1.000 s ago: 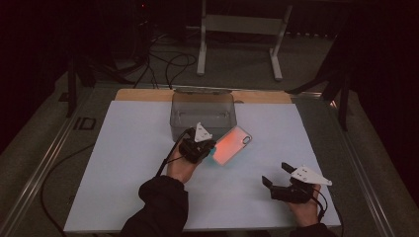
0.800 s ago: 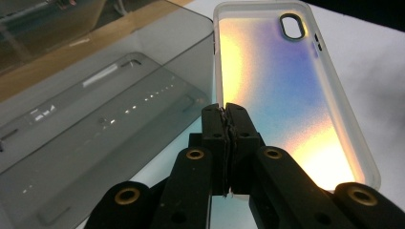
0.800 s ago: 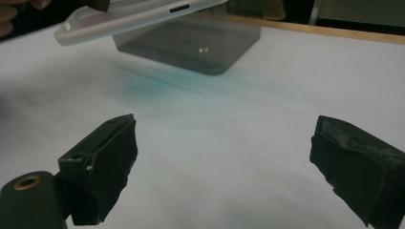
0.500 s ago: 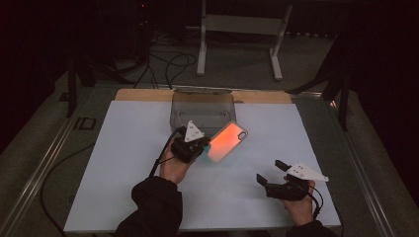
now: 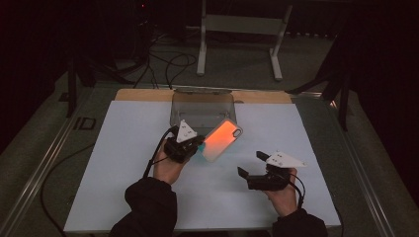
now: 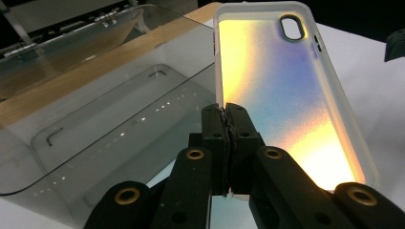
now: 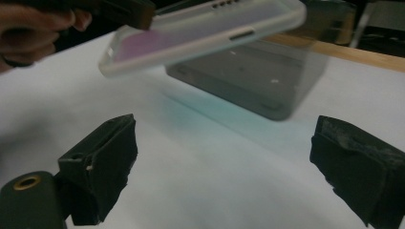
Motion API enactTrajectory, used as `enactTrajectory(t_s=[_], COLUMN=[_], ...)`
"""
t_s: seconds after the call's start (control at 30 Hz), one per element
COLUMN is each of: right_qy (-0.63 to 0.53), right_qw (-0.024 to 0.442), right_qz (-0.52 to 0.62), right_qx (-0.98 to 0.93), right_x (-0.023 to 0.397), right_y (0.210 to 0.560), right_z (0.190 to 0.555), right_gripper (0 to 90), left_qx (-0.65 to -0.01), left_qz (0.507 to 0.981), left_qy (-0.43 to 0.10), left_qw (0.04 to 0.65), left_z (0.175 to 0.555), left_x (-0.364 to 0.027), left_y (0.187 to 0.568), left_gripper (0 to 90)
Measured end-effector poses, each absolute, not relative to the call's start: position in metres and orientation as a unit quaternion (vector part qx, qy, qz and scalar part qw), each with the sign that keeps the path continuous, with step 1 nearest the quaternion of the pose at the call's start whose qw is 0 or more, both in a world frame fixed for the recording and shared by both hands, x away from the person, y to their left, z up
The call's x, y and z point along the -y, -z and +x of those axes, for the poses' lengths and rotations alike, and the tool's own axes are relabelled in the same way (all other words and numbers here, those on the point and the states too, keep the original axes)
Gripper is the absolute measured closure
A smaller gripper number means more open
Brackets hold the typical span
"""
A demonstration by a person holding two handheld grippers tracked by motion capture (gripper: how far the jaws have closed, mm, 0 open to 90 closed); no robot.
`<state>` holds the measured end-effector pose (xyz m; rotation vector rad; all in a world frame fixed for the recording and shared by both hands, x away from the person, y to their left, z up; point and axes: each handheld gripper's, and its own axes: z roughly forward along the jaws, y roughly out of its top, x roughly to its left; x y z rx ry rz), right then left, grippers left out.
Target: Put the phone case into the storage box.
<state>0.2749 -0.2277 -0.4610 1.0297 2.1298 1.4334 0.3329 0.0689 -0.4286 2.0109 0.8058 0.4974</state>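
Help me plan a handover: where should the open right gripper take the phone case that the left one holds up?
Probably the free long rim of the phone case, near the camera cutout. The left gripper pinches the bottom rim. The case hangs tilted above the table, so the right gripper can approach from its side.

The phone case (image 6: 286, 95) has a frosted clear rim and a back shimmering yellow, blue and orange; the box (image 5: 202, 107) is smoky grey and see-through, the desk (image 5: 123, 148) white with a wooden far edge
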Motion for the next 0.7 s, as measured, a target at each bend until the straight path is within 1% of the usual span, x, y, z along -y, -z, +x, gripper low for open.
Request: enactTrajectory(t_s=[0.1, 0.13, 0.23, 0.5, 0.53, 0.7], right_qy=[-0.515, -0.521, -0.525, -0.533, -0.539, -0.537], right_qw=[0.173, 0.155, 0.141, 0.126, 0.114, 0.101], right_qz=[0.365, 0.366, 0.365, 0.364, 0.365, 0.369], right_qx=[-0.756, -0.755, -0.756, -0.753, -0.75, -0.752], right_x=[0.218, 0.213, 0.204, 0.188, 0.184, 0.176], right_y=[0.456, 0.453, 0.449, 0.438, 0.436, 0.435], right_z=[0.28, 0.285, 0.289, 0.297, 0.3, 0.306], right_gripper=[8.7, 7.8, 7.8, 7.4, 7.4, 7.4], left_qx=[-0.324, -0.324, -0.323, -0.32, -0.319, -0.316], left_qz=[0.81, 0.81, 0.806, 0.803, 0.803, 0.8], left_qy=[-0.205, -0.206, -0.21, -0.213, -0.214, -0.216], left_qw=[0.443, 0.444, 0.448, 0.455, 0.456, 0.463], left_z=[0.331, 0.33, 0.328, 0.323, 0.323, 0.32], left_x=[-0.072, -0.073, -0.076, -0.078, -0.078, -0.078], left_y=[0.428, 0.427, 0.427, 0.426, 0.426, 0.425], left_gripper=[89.0, 89.0, 88.9, 89.0, 89.0, 89.0])
